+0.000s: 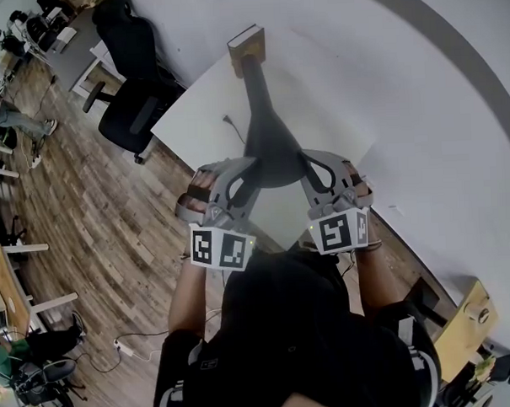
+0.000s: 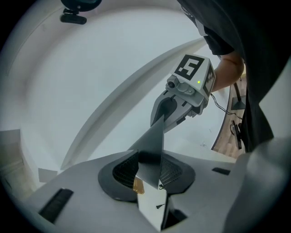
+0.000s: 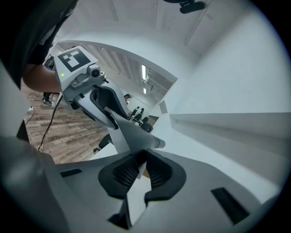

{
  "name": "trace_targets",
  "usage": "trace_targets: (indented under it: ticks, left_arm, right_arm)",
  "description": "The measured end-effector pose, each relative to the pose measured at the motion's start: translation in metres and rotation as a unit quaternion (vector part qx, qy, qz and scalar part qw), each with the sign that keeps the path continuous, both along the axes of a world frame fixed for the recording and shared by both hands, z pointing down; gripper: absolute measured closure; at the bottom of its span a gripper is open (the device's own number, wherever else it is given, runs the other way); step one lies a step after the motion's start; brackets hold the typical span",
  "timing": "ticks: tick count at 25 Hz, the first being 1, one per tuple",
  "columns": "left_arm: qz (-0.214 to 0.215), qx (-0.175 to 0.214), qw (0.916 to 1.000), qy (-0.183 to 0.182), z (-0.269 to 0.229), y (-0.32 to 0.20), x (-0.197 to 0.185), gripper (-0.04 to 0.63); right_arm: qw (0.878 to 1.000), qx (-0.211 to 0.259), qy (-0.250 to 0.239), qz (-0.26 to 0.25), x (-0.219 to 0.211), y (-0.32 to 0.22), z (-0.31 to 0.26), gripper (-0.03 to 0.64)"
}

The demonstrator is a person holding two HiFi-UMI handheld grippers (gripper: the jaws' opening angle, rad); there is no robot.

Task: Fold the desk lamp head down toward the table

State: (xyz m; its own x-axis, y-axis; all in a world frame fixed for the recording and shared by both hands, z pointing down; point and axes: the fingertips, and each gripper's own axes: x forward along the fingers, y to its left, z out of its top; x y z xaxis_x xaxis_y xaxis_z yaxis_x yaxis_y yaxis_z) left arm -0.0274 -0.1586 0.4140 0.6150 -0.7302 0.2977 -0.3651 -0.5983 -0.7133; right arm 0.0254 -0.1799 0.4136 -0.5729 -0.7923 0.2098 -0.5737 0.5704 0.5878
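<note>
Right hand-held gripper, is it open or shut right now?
Shut on the lamp head. In the right gripper view, the right hand-held gripper has both pads pressed against that thin dark panel, with no gap showing.

Wood-plank floor (image 1: pixel 112 221); black office chair (image 1: pixel 136 85) just beside white table (image 1: pixel 192 117); plain white wall (image 1: pixel 435 81); wooden-topped desk (image 1: pixel 10 293) at left edge.

White rectangular tabletop (image 1: pixel 192 117) over wood-plank floor (image 1: pixel 95 205); on it, brown box-shaped lamp base (image 1: pixel 248 51) at far corner, small black cord end (image 1: pixel 230 124).
</note>
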Motion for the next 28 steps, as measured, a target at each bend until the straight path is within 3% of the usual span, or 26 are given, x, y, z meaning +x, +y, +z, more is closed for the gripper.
trace_targets:
  ticks: [12,17,28]
  left_arm:
    - [-0.003,0.026,0.9980,-0.058,0.030,0.001,0.003,0.466]
    - [-0.007,0.039,0.9939,-0.103,0.050,0.002,0.003,0.448]
    - [-0.003,0.053,0.9875,-0.148,0.092,-0.002,0.000,0.426]
  right_arm:
    - [0.998,0.032,0.058,-0.010,0.002,0.001,0.030,0.555]
    - [0.991,0.058,0.118,-0.017,0.001,0.002,0.050,0.538]
    - [0.975,0.096,0.199,-0.034,-0.002,-0.004,0.092,0.499]
